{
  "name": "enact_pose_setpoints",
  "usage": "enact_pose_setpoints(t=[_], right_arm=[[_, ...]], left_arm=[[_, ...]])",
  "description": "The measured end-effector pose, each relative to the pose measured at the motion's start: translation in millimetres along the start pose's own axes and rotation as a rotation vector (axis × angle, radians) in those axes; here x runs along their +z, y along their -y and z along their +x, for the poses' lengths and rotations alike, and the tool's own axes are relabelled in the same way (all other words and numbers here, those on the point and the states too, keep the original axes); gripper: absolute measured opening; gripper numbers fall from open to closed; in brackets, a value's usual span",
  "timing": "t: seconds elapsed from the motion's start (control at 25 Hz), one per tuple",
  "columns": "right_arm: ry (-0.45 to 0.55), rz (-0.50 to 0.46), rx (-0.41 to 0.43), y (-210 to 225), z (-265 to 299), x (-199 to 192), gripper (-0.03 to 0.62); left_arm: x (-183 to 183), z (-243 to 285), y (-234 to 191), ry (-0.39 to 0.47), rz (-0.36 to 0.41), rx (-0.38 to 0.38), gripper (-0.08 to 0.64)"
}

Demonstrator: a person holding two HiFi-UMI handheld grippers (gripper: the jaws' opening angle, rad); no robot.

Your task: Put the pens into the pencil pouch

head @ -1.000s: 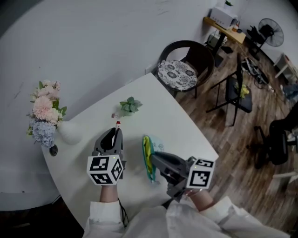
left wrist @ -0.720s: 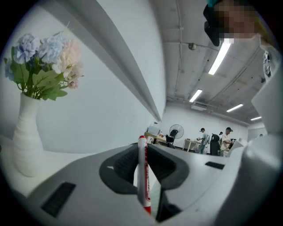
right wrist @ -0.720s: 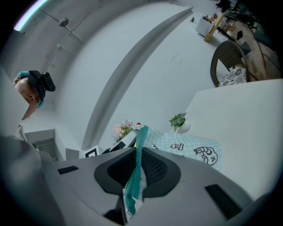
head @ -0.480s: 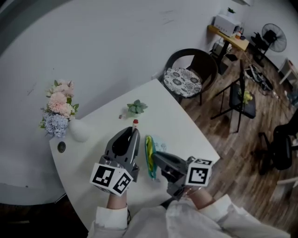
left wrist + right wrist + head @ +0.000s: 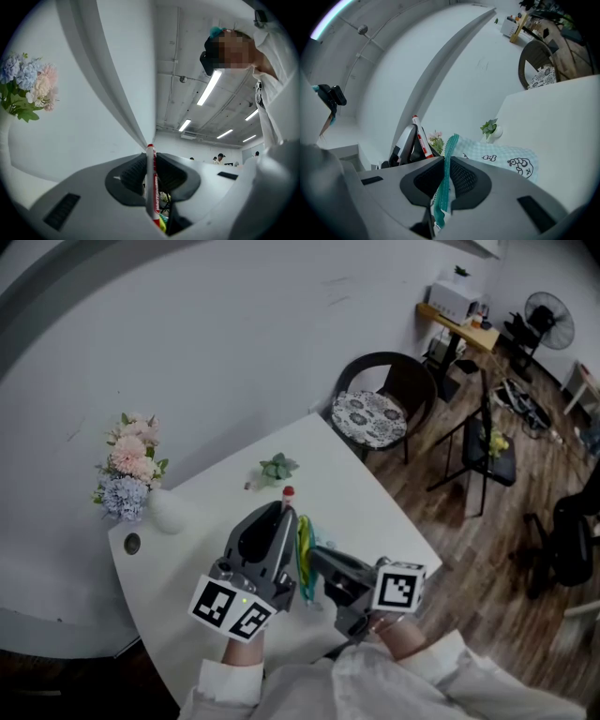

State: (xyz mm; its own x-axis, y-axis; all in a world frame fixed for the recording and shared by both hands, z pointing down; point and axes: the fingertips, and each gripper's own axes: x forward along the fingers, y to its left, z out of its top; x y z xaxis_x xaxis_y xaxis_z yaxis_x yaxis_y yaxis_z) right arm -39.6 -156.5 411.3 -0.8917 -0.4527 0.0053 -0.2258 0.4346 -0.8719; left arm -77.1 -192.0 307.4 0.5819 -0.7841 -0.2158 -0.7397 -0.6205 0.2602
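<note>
My left gripper (image 5: 284, 509) is shut on a white marker pen with a red cap (image 5: 288, 493), lifted above the table and pointing up and away. In the left gripper view the pen (image 5: 150, 180) stands upright between the jaws. My right gripper (image 5: 317, 555) is shut on the pencil pouch (image 5: 302, 547), just right of the left gripper. In the right gripper view the teal zipper edge (image 5: 446, 174) is pinched between the pads, and the checked light-blue pouch (image 5: 501, 154) hangs beyond. The pen (image 5: 421, 135) shows there to the left of the pouch's edge.
A white vase of pink and blue flowers (image 5: 133, 470) stands at the far left of the white table (image 5: 187, 545). A small potted plant (image 5: 277, 468) sits near the far edge. A dark chair with a patterned cushion (image 5: 380, 411) stands beyond the table's right corner.
My left gripper has risen with the pen and moved right, closer to the pouch's edge. The right gripper and the pouch have stayed in place.
</note>
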Motion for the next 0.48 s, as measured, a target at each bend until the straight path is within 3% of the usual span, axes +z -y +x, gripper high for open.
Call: enact_pose_setpoints(t=[0.32,0.48], right_arm=[[0.004,0.030,0.018,-0.5,4.5,1.2,0.038],[-0.005,0.031,0.020,-1.3,5.5,0.0,0.038]], left_arm=[[19.8,2.7,4.5,0.155,-0.061,-0.011,0.066],[16.0,5.0,1.8,0.177,-0.106,-0.018,0.066]])
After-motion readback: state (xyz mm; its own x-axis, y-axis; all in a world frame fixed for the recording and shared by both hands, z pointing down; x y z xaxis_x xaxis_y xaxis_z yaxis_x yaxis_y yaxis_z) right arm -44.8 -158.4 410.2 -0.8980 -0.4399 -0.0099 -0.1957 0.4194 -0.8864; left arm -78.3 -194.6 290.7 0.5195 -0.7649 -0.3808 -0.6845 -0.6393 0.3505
